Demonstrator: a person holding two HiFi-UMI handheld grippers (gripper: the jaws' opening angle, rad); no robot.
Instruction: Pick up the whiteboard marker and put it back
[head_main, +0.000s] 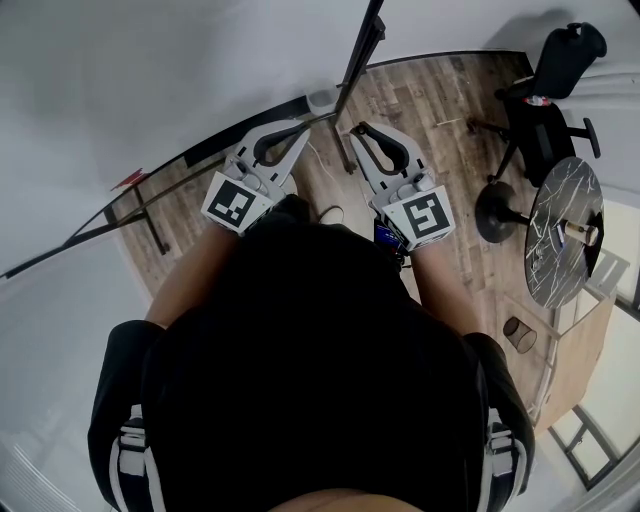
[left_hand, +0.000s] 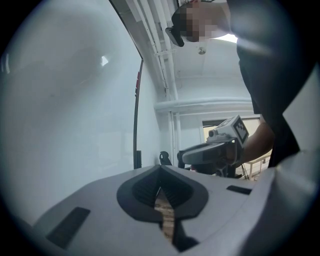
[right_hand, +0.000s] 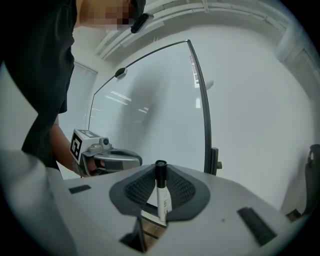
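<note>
Black-clothed torso of the person (head_main: 300, 380) fills the lower centre of the head view, with both forearms reaching toward the upper middle of the frame.

Left gripper (left_hand: 160, 171), grey plastic with dark ribbed pads and a square-marker cube: its own view shows the jaws clenched tip to tip with nothing between them. Only a sliver of brown wooden plank floor (head_main: 440, 100) shows through the gap below the tips.

Right gripper (right_hand: 161, 172), of the same build: its own view shows the jaws grasping the white-barrelled whiteboard marker with a black cap (right_hand: 162, 197). The marker stands upright between the ribbed pads, cap uppermost and rising just above the jaw tips.

In the head view the two grippers sit side by side in the upper middle, apart from each other, tips angled toward one another.

Ahead of both grippers stands a large white board in a thin black frame (right_hand: 150, 110).

At the right of the head view are a black office chair (head_main: 545, 90) and, below it, a round dark marble-patterned table (head_main: 560, 250), both well apart from the grippers.
</note>
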